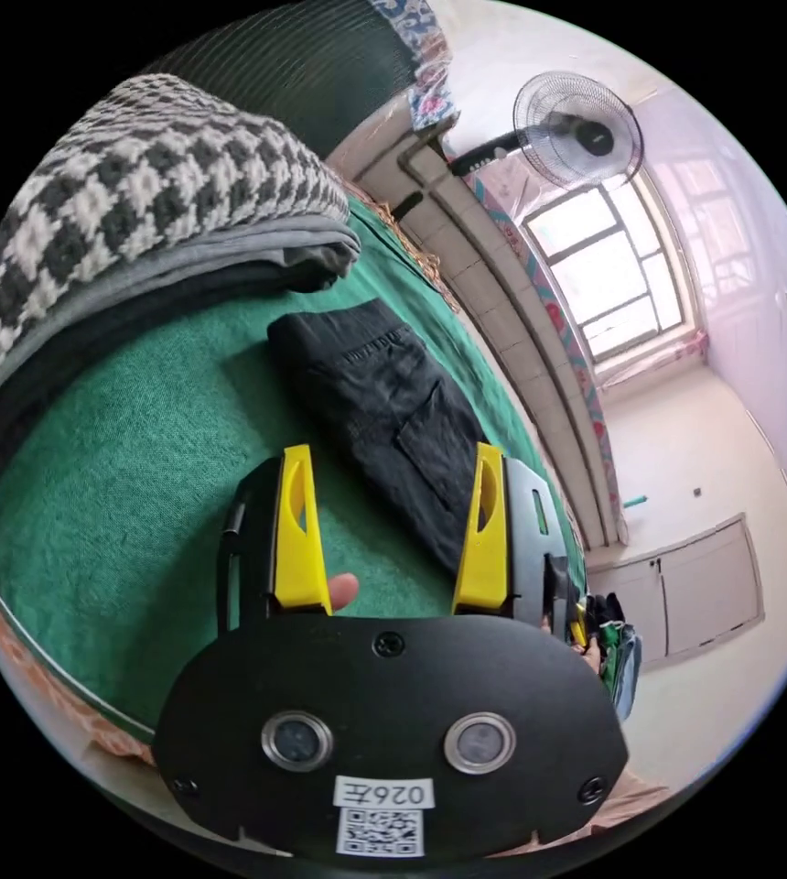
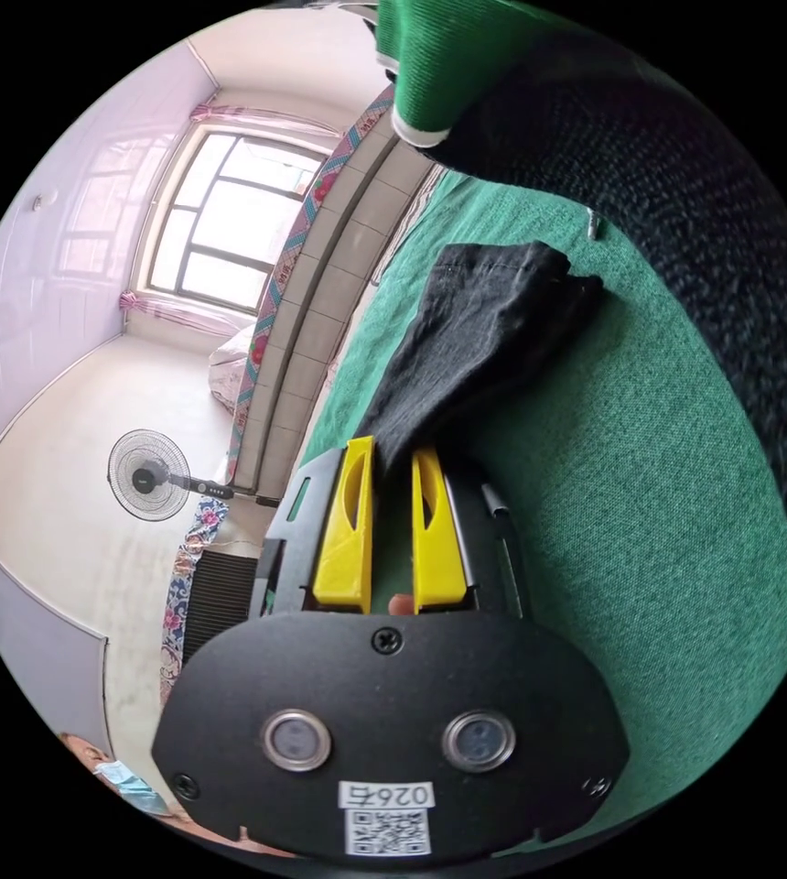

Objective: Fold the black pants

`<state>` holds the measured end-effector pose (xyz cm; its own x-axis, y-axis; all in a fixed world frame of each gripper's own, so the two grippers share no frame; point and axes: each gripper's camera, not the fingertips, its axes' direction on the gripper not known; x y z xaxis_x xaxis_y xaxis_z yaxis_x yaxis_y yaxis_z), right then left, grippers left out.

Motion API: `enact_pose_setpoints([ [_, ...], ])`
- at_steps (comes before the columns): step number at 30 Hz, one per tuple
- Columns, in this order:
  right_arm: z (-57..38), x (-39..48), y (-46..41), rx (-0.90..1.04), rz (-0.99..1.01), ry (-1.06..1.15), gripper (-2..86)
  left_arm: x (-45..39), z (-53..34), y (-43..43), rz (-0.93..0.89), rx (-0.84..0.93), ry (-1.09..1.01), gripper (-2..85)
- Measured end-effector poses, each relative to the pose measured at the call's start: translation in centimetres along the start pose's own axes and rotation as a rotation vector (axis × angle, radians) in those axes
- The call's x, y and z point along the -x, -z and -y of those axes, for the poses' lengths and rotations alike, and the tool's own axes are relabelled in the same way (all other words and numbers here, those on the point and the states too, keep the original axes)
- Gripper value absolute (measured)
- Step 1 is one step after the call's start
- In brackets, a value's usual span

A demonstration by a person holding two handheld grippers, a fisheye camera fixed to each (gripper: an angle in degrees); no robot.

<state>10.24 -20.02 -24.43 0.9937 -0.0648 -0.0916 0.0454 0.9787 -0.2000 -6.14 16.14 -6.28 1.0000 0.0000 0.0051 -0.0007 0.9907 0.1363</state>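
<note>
Black pants [image 1: 384, 421] — folded into a narrow, compact bundle, lying flat on the green cloth [image 1: 137, 494] that covers the work surface. In the left gripper view a cargo-style pocket faces up; in the right gripper view the pants [image 2: 476, 339] run away from the camera, their far end doubled over in thick layers.

Left gripper [image 1: 393, 467] — yellow jaws spread wide, holding nothing. The near end of the pants lies between and beyond the jaws, not touched by either. A fingertip [image 1: 343, 591] shows at the base of one jaw.

Right gripper [image 2: 392, 458] — yellow jaws drawn near together with a narrow gap left between them. The near edge of the pants sits at the jaw tips; whether both jaws press on the fabric cannot be told.

Stack of folded textiles [image 1: 137, 211] — at the far side of the cloth in the left gripper view: a black-and-white checked knit on top, grey and dark layers under it. Well apart from the pants.

Dark knit fabric [image 2: 686, 211] — large, blurred, along the edge of the right gripper view, beside the cloth.

Fan [image 1: 578, 131] — pedestal type, round wire guard, standing near the window [image 1: 609, 265]; seen also in the right gripper view [image 2: 148, 476].

Tiled ledge [image 1: 503, 302] — runs along the far edge of the cloth, trimmed with a floral strip.
</note>
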Motion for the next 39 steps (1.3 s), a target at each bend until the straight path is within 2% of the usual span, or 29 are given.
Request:
enact_pose_setpoints([
  [4, 0.3, -1.7, -0.8, -0.005, -0.008, 0.012, 3.5, -0.7, 1.8, -0.9, 0.032, -0.005, -0.015, 23.7],
  [6, 0.4, -3.1, -1.3, -0.003, 0.001, 0.012, 3.3, 0.1, 2.8, -1.0, 0.036, 0.024, 0.003, 17.9],
  [8, 0.4, -4.3, -1.8, 0.000, 0.015, 0.007, 2.6, 1.5, 4.0, -0.6, -0.087, 0.051, 0.050, 8.7],
  [11, 0.0, -5.7, -2.5, -0.011, 0.018, 0.028, -0.2, 0.7, 5.6, 0.8, -0.192, 0.098, -0.021, 6.0],
  [13, -0.7, -5.5, -3.0, -0.016, -0.014, 0.060, -0.9, -1.5, 6.7, 2.4, -0.138, 0.107, -0.146, 5.7],
  [17, -4.4, -4.2, -4.5, 0.124, -0.106, 0.149, -1.2, -5.5, 8.0, 6.5, 0.139, 0.041, -0.310, 5.4],
  [20, -7.0, -5.1, -5.7, 0.242, -0.236, 0.214, -0.4, -4.9, 9.2, 6.8, 0.125, 0.106, -0.261, 5.5],
  [23, -7.6, -10.5, -7.8, 0.361, -0.339, 0.160, 1.8, -4.8, 8.9, 7.2, 0.092, 0.123, -0.202, 6.1],
  [26, -8.5, -15.7, -5.3, 0.241, -0.231, 0.050, 2.0, -6.2, 7.3, 9.8, 0.033, 0.022, -0.158, 6.9],
  [30, -10.6, -19.4, -2.4, 0.061, -0.300, 0.068, 1.8, -9.2, 4.0, 13.0, -0.065, -0.119, -0.134, 8.8],
  [33, -12.8, -21.8, -3.5, 0.005, -0.370, 0.088, 1.9, -14.4, 1.7, 13.6, -0.038, -0.198, -0.245, 9.2],
  [35, -14.3, -23.4, -4.9, 0.001, -0.353, 0.092, 2.7, -20.4, -0.3, 12.6, -0.168, -0.175, -0.508, 5.3],
  [37, -16.2, -23.8, -6.3, -0.030, -0.363, 0.134, 2.7, -24.8, -2.3, 11.5, -0.169, -0.127, -0.621, 1.4],
  [39, -19.6, -21.8, -9.4, -0.066, -0.451, 0.300, 1.6, -29.4, -5.1, 10.3, -0.112, -0.118, -0.759, -0.1],
])
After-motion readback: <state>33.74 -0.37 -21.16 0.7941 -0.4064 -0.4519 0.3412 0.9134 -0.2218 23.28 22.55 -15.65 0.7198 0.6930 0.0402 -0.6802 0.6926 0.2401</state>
